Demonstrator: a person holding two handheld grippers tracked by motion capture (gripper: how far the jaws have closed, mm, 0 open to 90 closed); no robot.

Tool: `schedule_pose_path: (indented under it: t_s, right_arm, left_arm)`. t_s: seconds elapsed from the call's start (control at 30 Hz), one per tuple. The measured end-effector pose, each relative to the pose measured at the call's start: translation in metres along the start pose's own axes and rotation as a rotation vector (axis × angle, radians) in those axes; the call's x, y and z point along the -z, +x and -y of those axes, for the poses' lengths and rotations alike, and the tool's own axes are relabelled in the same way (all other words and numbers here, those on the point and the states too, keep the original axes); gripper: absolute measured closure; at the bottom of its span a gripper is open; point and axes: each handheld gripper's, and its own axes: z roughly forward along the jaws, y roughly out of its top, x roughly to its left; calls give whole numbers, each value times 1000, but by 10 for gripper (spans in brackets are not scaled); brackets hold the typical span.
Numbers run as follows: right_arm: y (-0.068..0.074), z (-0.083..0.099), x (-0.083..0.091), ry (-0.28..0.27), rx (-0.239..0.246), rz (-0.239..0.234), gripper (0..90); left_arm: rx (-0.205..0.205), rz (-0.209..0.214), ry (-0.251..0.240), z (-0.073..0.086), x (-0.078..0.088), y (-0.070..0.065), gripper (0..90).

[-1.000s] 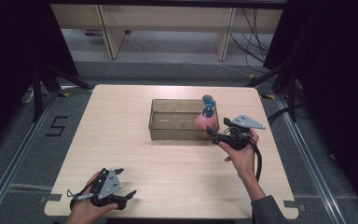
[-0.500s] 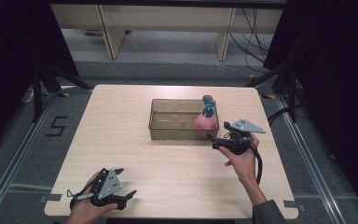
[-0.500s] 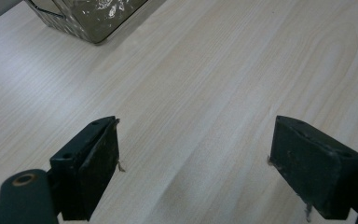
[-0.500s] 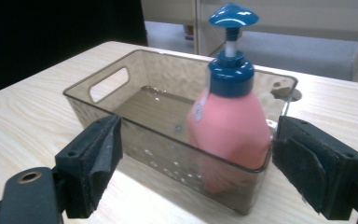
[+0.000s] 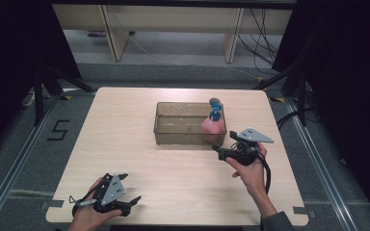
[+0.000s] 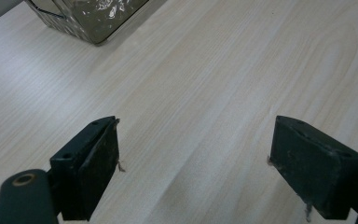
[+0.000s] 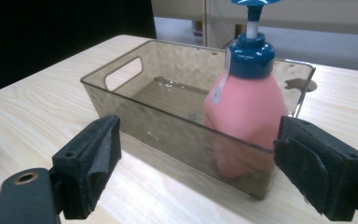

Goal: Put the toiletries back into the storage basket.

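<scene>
A pink pump bottle point(image 5: 213, 124) with a blue cap stands upright in the right end of a clear smoky bin point(image 5: 183, 105) on the table. My right gripper point(image 5: 218, 150) sits just in front of the bin's near right corner, pointing at it. Its jaws have just been opening and stand open with nothing between them. In the right gripper view the bottle point(image 7: 247, 107) shows behind the bin wall point(image 7: 121, 95), beyond my right gripper point(image 7: 196, 172). My left gripper point(image 5: 134, 202) rests open near the front left edge; in the left gripper view my left gripper point(image 6: 193, 172) frames bare wood.
The light wooden table point(image 5: 125, 144) has bare room left of and in front of the bin. A corner of the bin point(image 6: 88, 18) shows far off in the left gripper view. Dark floor, metal rails and shelving legs surround the table.
My right gripper has drawn back a little from the bin toward the table's front edge. The bottle stays upright in the bin. The left gripper has not moved.
</scene>
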Motion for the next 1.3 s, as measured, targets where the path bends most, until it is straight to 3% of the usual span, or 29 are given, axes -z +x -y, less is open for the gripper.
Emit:
schedule_pose_path:
  t_s: [0.03, 0.07, 0.1, 0.13, 0.17, 0.2, 0.23, 0.27, 0.33, 0.37, 0.4, 0.47, 0.5, 0.53, 0.57, 0.7, 0.73, 0.87, 0.9, 0.93, 1.03, 1.07, 1.13, 1.27, 1.3]
  right_arm:
    - [-2, 1, -1, -9, 28, 0, 157]
    - [0, 2, 0, -7, 9, -1, 157]
    - [-2, 2, 2, -4, 31, -2, 157]
    - [1, 4, 2, -4, -3, -8, 157]
    - [-1, 4, 2, -6, 15, -15, 157]
    - [1, 5, 4, 4, 2, -9, 157]
    - [-1, 6, 3, -15, 37, -3, 157]
    - [0, 7, 4, -7, 10, -3, 157]
    - [-1, 8, 4, -8, 35, -13, 157]
    - [1, 10, 6, -1, 5, -8, 157]
    - [-1, 10, 6, -11, 38, -4, 157]
    - [-1, 11, 8, -8, 42, -4, 158]
    - [2, 12, 9, 8, -4, -20, 157]
    - [0, 13, 9, -6, 38, -6, 157]
    - [2, 14, 10, 0, 12, -13, 157]
    - [2, 17, 12, 5, 33, -20, 158]
    - [3, 18, 13, 5, 16, -24, 159]
    - [3, 20, 16, 13, 21, -19, 159]
    - [6, 21, 17, 11, -7, -28, 158]
    - [5, 21, 18, 12, 10, -32, 158]
    - [7, 24, 19, 17, -7, -33, 159]
    - [5, 25, 20, 16, 20, -31, 159]
    - [5, 27, 20, 19, 14, -47, 159]
    - [6, 29, 23, 25, 43, -22, 159]
    - [8, 30, 24, 34, 10, -31, 159]
  left_arm:
    - [16, 5, -3, 0, 0, -1, 151]
    - [1, 2, -4, 0, 0, 0, 151]
    - [3, 2, -4, 0, 0, 0, 151]
    - [2, 2, 0, 0, 0, 0, 151]
    - [2, 1, 0, 0, 0, 0, 151]
    - [2, 0, 0, 0, 0, 0, 151]
    - [-2, -2, -1, 0, 0, 0, 151]
    - [-4, -4, 0, 0, 0, 1, 151]
    - [-3, -4, 0, 0, 0, 0, 151]
    - [3, -2, -5, 0, 0, 0, 151]
    - [0, 2, -3, 0, 0, 0, 151]
    - [14, 5, -4, 0, -1, -1, 151]
    - [4, 5, -2, 0, 0, 0, 151]
    - [9, 5, -2, 0, 0, 0, 151]
    - [-1, 1, 1, 0, 0, 0, 151]
    - [-2, -1, 1, 0, 0, 0, 151]
    - [-1, -1, 0, 0, 0, 0, 151]
    - [-1, -2, 0, 0, -1, 0, 151]
    - [-2, -6, 2, 0, 0, 0, 151]
    - [-5, -5, 3, 0, -1, 0, 151]
    - [-4, -6, 3, 0, -1, -1, 151]
    - [-3, -5, 1, 0, -1, -1, 151]
    - [-2, -1, 1, 0, -1, 0, 151]
    - [-10, -4, 11, 0, 0, 0, 151]
    - [-4, -1, 6, 0, -1, -1, 151]
